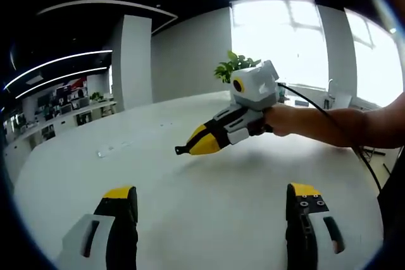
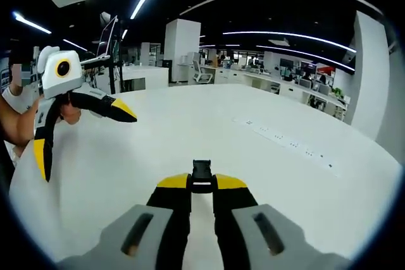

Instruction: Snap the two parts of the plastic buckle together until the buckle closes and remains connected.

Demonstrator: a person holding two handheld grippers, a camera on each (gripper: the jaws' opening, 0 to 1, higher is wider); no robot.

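In the right gripper view, the right gripper (image 2: 202, 184) is hovering over the white table (image 2: 209, 124), its two yellow-tipped jaws pressed nearly together and pinching a small black plastic buckle (image 2: 202, 174) that is sticking out just past their tips. Whether this is one part or both joined cannot be told. To the left, the left gripper (image 2: 82, 132) is hanging above the table in a person's hand (image 2: 68, 113), its jaws spread wide with nothing between them.

In the left gripper view, the left gripper (image 1: 212, 197) is showing its two jaws standing well apart over bare tabletop (image 1: 209, 188). Farther off, the right gripper (image 1: 182, 150) is entering from the right, held by a hand (image 1: 283, 120), its tips closed to a dark point. A green plant (image 1: 234, 66) is sitting at the table's far edge.
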